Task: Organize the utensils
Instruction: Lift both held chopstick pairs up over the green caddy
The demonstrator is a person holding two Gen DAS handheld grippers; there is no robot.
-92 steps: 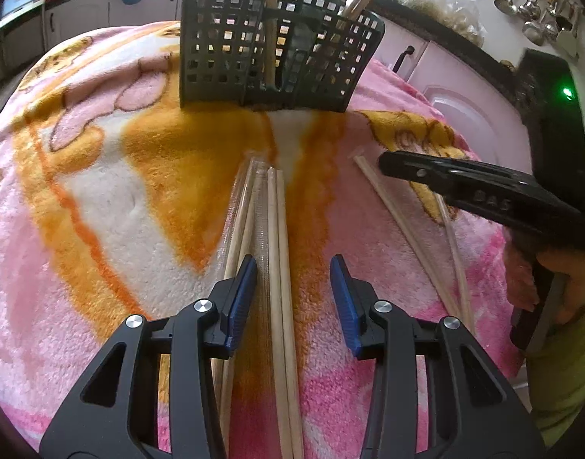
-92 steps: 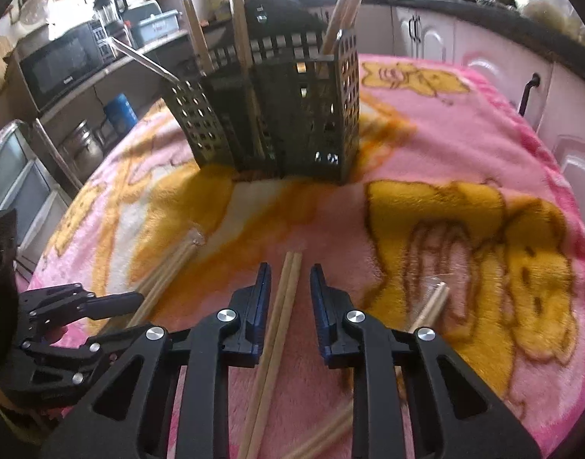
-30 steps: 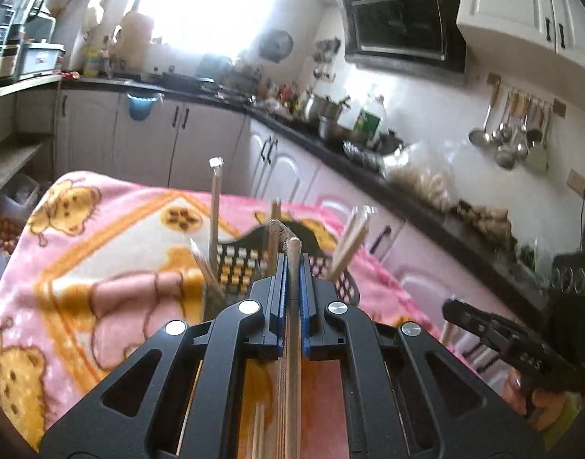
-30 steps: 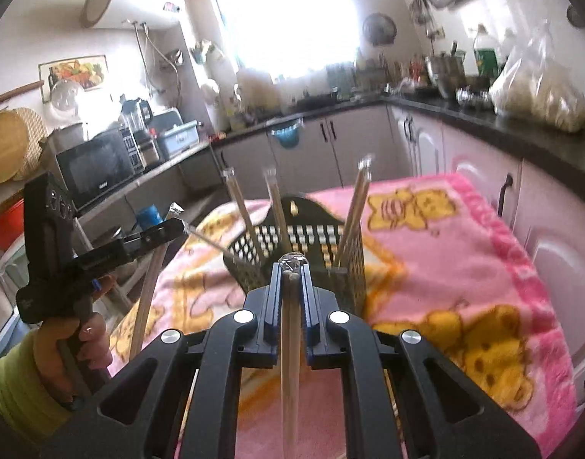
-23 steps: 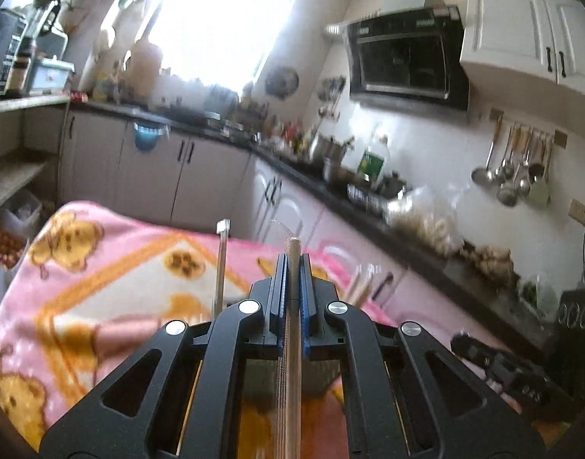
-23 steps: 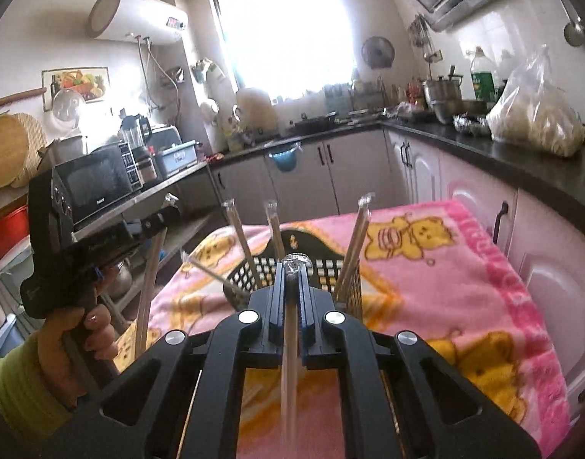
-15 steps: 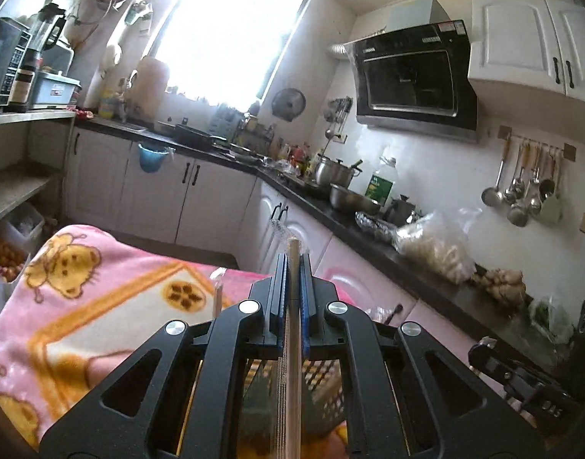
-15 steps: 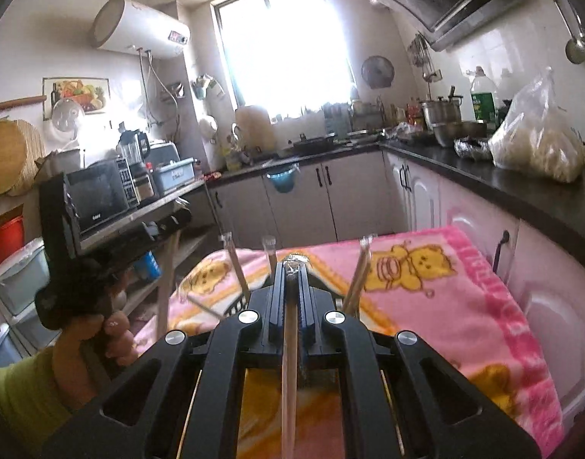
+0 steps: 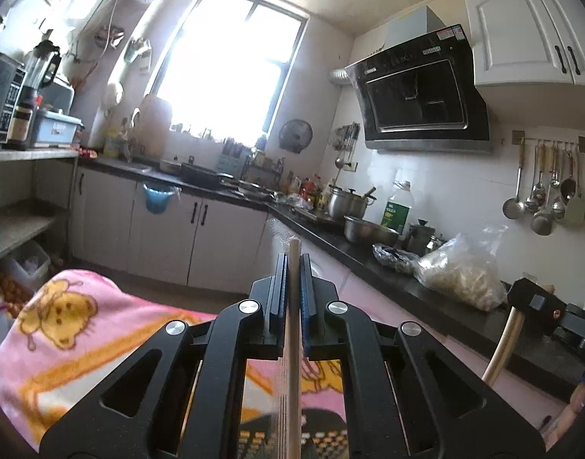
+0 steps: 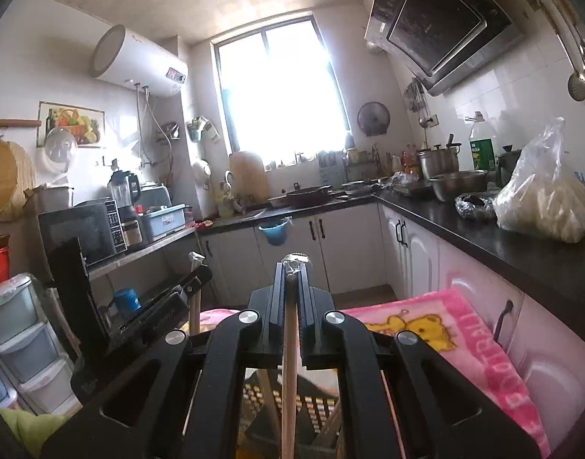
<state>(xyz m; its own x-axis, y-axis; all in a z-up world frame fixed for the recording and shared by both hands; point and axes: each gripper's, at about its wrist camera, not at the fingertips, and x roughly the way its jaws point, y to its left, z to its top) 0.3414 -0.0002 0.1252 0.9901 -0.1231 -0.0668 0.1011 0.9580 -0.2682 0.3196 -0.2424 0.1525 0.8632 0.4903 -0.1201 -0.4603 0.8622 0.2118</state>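
My left gripper (image 9: 292, 264) is shut on a plastic-wrapped pair of wooden chopsticks (image 9: 293, 363), held upright above the dark slotted utensil basket (image 9: 323, 436) that shows at the bottom edge. My right gripper (image 10: 291, 267) is shut on another wrapped pair of chopsticks (image 10: 288, 375), also upright over the basket (image 10: 288, 401). The left gripper also shows in the right wrist view (image 10: 195, 283) at the left, with its chopsticks (image 10: 194, 306). The right gripper shows at the right edge of the left wrist view (image 9: 537, 306), with its chopsticks (image 9: 502, 348).
A pink and orange cartoon blanket (image 9: 63, 329) covers the table, also in the right wrist view (image 10: 464, 344). A black counter (image 10: 502, 237) with pots and a plastic bag (image 10: 541, 199) runs to the right. White cabinets (image 9: 158, 229) stand behind. Shelves and drawers (image 10: 17, 329) stand at the left.
Both grippers closed on chopstick pairs lying on the blanket, lifted them and tilted upward. The basket has dropped to the bottom edge of both views.
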